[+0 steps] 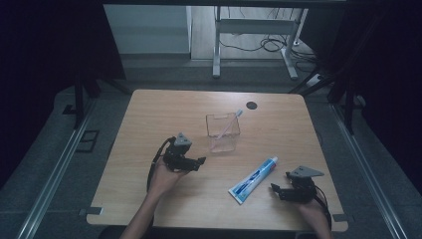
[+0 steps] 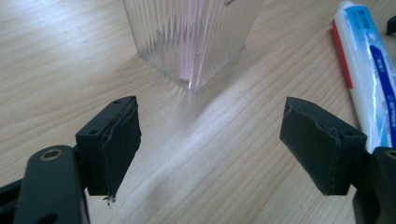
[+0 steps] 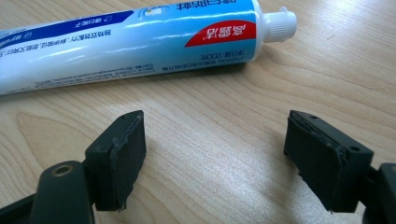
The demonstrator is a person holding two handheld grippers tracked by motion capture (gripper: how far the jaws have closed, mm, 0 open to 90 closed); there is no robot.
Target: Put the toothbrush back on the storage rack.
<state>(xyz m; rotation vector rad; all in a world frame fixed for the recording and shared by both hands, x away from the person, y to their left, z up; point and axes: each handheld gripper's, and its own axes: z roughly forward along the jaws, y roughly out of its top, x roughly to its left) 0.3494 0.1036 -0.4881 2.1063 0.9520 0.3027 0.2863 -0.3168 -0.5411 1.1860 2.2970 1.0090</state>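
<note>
A clear ribbed plastic cup [image 1: 223, 132] stands at the table's middle with a pink-handled toothbrush [image 1: 230, 123] leaning inside it. A blue and white toothpaste tube [image 1: 253, 179] lies flat to the cup's right front, cap pointing away. My left gripper [image 1: 200, 162] rests left of the cup, open, nothing between its jaws; in the left gripper view the cup [image 2: 191, 39] stands just ahead and the tube [image 2: 369, 70] lies at right. My right gripper [image 1: 276, 190] sits right of the tube, open and empty. The tube [image 3: 135, 42] lies across just beyond its jaws in the right gripper view.
The wooden table [image 1: 149, 119] has a dark round cable hole [image 1: 252, 105] near its far edge. Metal rails [image 1: 54, 169] run along both sides on the floor. A white desk frame [image 1: 254, 40] with cables stands beyond the table.
</note>
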